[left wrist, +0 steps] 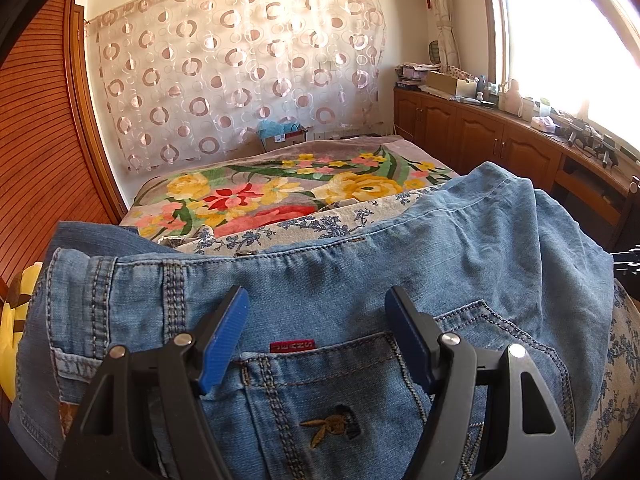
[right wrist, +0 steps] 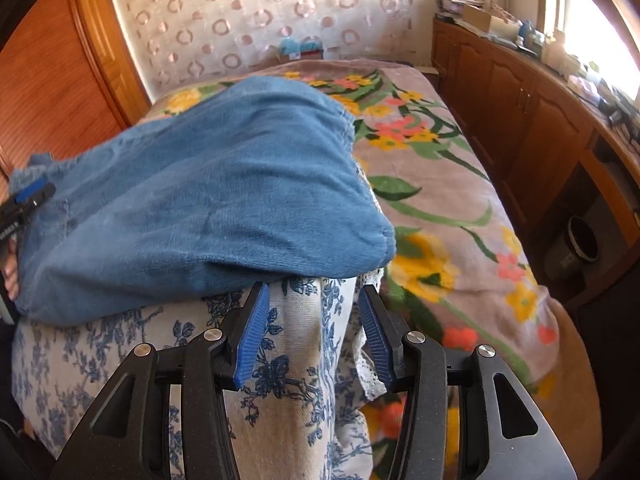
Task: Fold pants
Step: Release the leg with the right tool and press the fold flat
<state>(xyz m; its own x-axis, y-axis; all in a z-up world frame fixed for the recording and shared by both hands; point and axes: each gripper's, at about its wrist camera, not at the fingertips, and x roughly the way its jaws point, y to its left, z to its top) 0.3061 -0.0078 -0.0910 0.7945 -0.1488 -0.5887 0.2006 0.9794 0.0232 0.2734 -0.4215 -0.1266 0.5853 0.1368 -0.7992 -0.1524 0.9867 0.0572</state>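
The pants are light blue jeans, lying folded over on a blue-flowered white cloth on the bed. My left gripper is open, its blue pads just above the back pocket with the red label; nothing is held. In the right wrist view the jeans lie as a folded mass across the cloth. My right gripper is open and empty, just short of the jeans' near edge, over the flowered cloth. The left gripper's tip shows at the jeans' far left edge.
A floral blanket covers the bed. Wooden cabinets with clutter on top run along the right under the window. A wooden wardrobe stands at the left. A patterned curtain hangs behind the bed. A dark bin sits by the cabinets.
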